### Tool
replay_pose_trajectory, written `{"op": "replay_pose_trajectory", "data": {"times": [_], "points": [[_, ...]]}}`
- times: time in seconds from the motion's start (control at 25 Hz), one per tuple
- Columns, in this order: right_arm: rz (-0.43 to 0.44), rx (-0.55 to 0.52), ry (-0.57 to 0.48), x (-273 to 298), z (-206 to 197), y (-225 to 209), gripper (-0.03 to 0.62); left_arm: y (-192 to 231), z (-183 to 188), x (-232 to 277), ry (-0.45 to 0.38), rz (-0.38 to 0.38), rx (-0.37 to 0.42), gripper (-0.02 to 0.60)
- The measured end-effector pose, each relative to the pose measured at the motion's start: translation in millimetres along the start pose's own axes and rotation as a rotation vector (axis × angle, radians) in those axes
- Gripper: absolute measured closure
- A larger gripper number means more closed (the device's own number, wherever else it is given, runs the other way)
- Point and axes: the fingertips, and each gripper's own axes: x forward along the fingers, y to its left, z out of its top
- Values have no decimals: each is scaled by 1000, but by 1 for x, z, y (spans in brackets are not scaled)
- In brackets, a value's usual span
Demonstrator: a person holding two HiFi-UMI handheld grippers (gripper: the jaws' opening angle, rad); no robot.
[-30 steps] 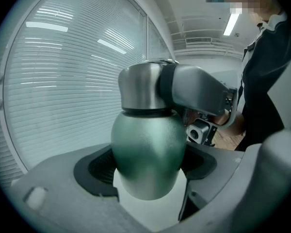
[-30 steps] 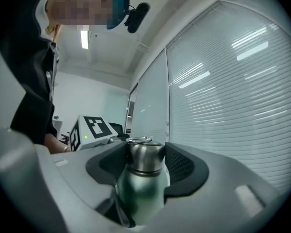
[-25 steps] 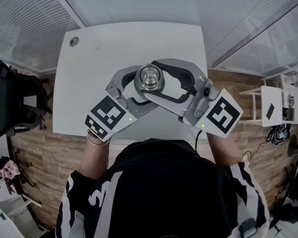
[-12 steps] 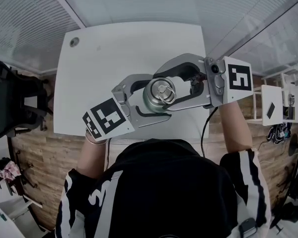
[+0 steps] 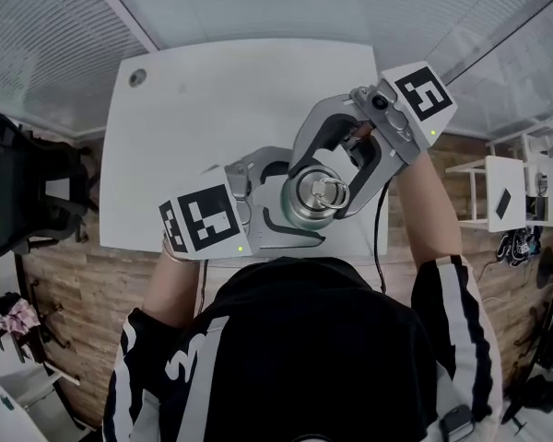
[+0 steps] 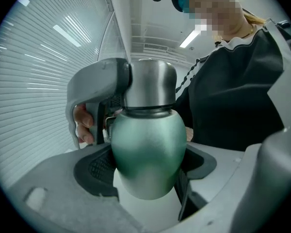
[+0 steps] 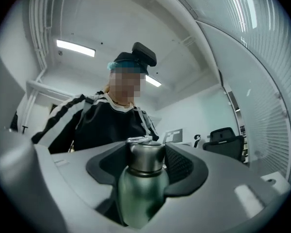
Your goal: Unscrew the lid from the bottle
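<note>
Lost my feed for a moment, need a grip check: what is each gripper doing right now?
Left gripper: closed on the green bottle, round its body.
Right gripper: closed on the steel lid.

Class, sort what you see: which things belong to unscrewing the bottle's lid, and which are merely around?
In the job: green bottle, its steel lid, left gripper clamping the bottle, right gripper clamped on the lid.
Merely around: white table, black office chair.

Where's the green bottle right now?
Head view, middle: the green bottle is over the white table's near edge, body in the left gripper, lid in the right gripper.
</note>
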Motion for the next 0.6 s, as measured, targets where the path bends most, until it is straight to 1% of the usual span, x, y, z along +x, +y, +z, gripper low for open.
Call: {"op": "replay_pose_trajectory", "data": {"times": [0.04,0.12,0.2,0.32,0.44,0.6], "points": [[26,0,-12,-1,2,1,359,0,1,1,-4,-3,-2,196],[52,-7,-22,-4,4,1,359,2,3,0,-12,-1,-11,196],[82,-10,-14,-5,3,2,359,2,2,0,-7,-9,-14,196],[173,-1,22,-3,-1,9,359,-6,0,5,10,-54,-10,196],[266,10,51,0,-2,17,359,-17,2,10,7,-108,-5,196],[322,10,67,9,-1,19,361,-27,4,6,-9,-136,-3,196]]}}
